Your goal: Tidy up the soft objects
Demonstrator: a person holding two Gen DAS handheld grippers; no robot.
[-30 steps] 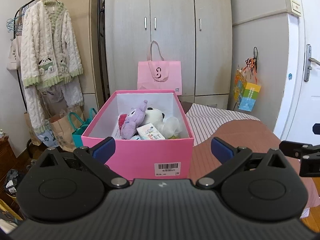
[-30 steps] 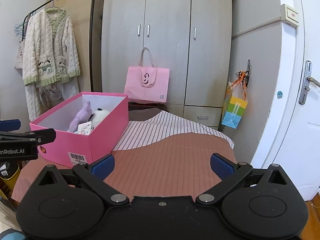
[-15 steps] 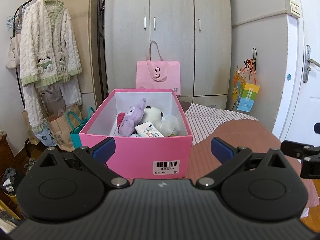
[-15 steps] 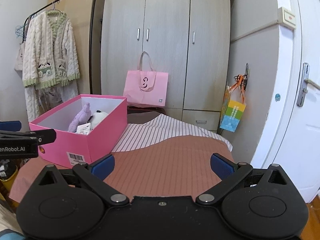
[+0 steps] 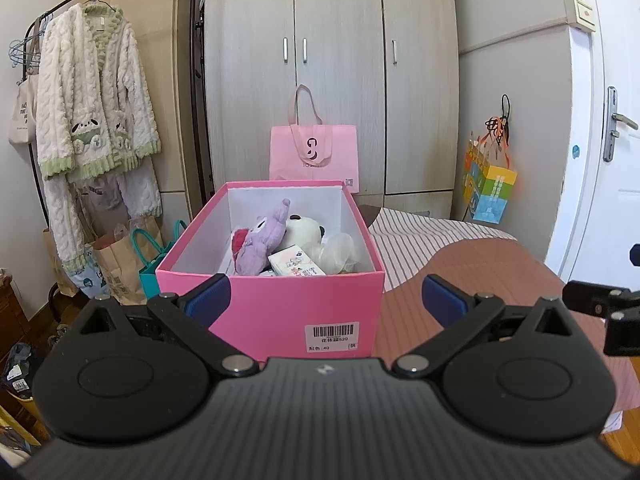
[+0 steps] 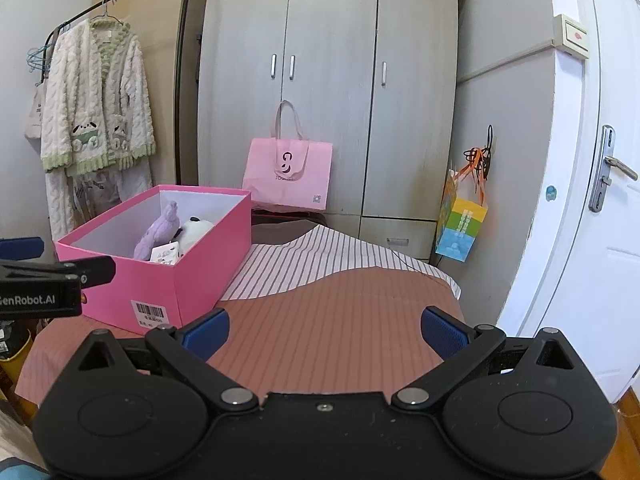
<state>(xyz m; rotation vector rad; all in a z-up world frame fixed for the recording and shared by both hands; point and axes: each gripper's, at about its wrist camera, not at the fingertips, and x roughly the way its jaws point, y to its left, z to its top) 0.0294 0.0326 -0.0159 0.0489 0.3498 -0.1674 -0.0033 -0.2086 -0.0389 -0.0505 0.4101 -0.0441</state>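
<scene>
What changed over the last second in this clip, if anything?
Only the viewpoint drifted: the left gripper tipped slightly, showing more of the pink box interior, and the right gripper shifted a little. Nothing was grasped or released. Both stay open and empty; the purple plush and panda plush lie unmoved in the box.

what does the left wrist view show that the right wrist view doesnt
Only the left wrist view shows the paper bags on the floor beside the pink box, and a clear plastic wrapper inside it. Only the right wrist view shows the box's long side and the open stretch of bedcover beside it. Both show the purple plush, the panda plush, the pink tote and wardrobe.
</scene>
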